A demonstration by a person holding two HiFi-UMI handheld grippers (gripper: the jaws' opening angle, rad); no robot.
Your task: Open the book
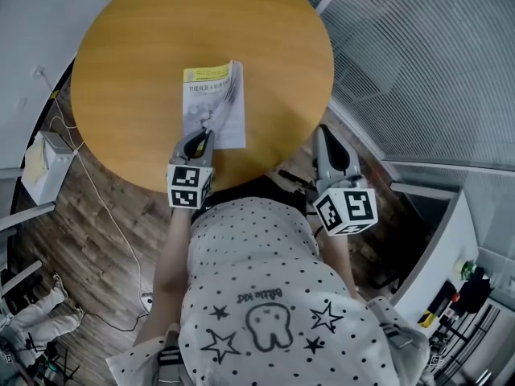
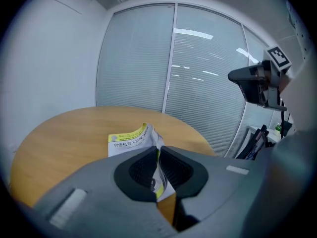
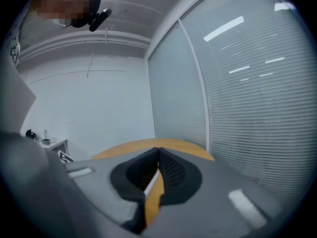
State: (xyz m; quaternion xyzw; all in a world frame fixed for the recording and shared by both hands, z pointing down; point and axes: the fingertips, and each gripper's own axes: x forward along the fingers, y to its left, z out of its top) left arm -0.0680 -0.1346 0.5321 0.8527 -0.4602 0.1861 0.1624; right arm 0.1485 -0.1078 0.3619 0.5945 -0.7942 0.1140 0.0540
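Honey-coloured wood made up the round table (image 1: 121, 55), and on it, close to the person's side, lay the thin book (image 1: 213, 103) with its yellow-banded cover facing up. The left gripper (image 1: 201, 135) reached in over the near rim and was clamped on the book's near edge. In the left gripper view the pads (image 2: 148, 168) were pressed together on a sheet that stood up between them, bowed away from the rest of the book (image 2: 130, 139). Whether that sheet was the cover alone or the cover with a few pages could not be settled from these views.

The right gripper (image 1: 326, 135) hung off the table to the right, well apart from the book, with its jaws together and nothing between them (only a strip of the table (image 3: 143, 145) showed past the pads).

The lift looked begun but the book was not yet open: most of it lay flat. To do this step well, the pinched edge would probably best be carried up and over in an arc about the spine, not pulled straight toward the body, since a book this light would likely slide across the smooth top. The grip needed to be firm enough not to slip off the glossy paper yet not so tight as to crease it. The idle right gripper could plausibly press down on the remaining pages to hold them in place.
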